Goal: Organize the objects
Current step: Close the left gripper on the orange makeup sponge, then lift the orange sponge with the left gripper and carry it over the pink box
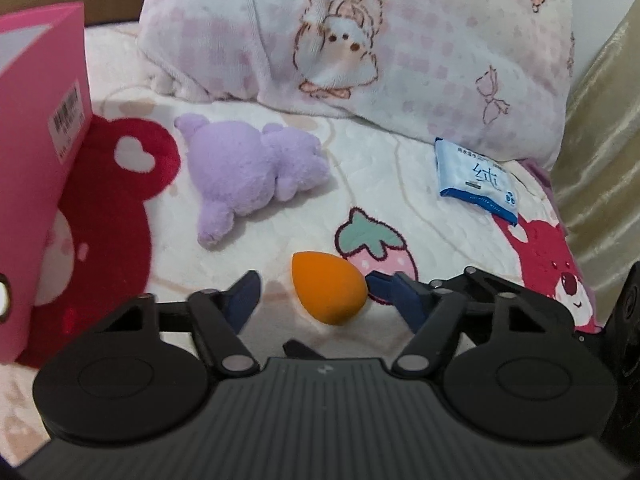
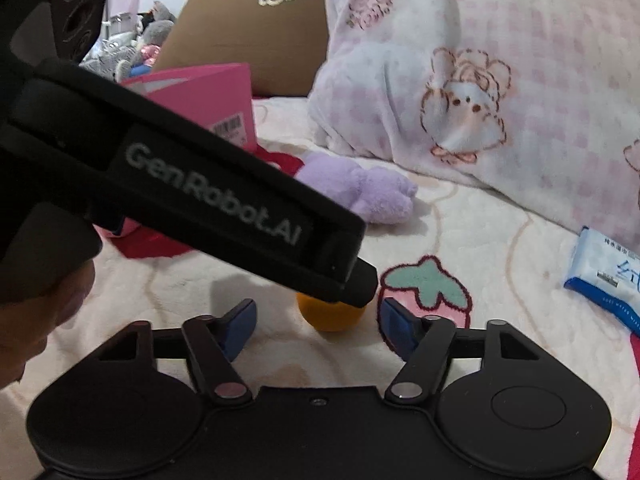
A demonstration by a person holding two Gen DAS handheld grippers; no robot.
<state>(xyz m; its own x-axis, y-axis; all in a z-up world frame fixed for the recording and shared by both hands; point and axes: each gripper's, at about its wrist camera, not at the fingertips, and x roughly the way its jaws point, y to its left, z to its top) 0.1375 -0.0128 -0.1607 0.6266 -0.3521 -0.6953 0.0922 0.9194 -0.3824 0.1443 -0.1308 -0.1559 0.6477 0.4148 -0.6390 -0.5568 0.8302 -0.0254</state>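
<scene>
On the cream printed blanket (image 1: 256, 232), at 12 o'clock from the left gripper (image 1: 312, 288), lies an orange teardrop makeup sponge (image 1: 326, 290) between its 2 parted fingers, unpinched. The right gripper (image 2: 316, 316) is also spread. Squeeze the sponge's wide belly gently.

- Orange sponge (image 1: 328, 290) between the jaws
- Lilac plush toy (image 1: 248, 172) beyond them
- Pink box (image 1: 38, 184), left
- Blue-and-white packet (image 1: 478, 180), right
- Cream bedspread (image 1: 380, 184), strawberry print
</scene>
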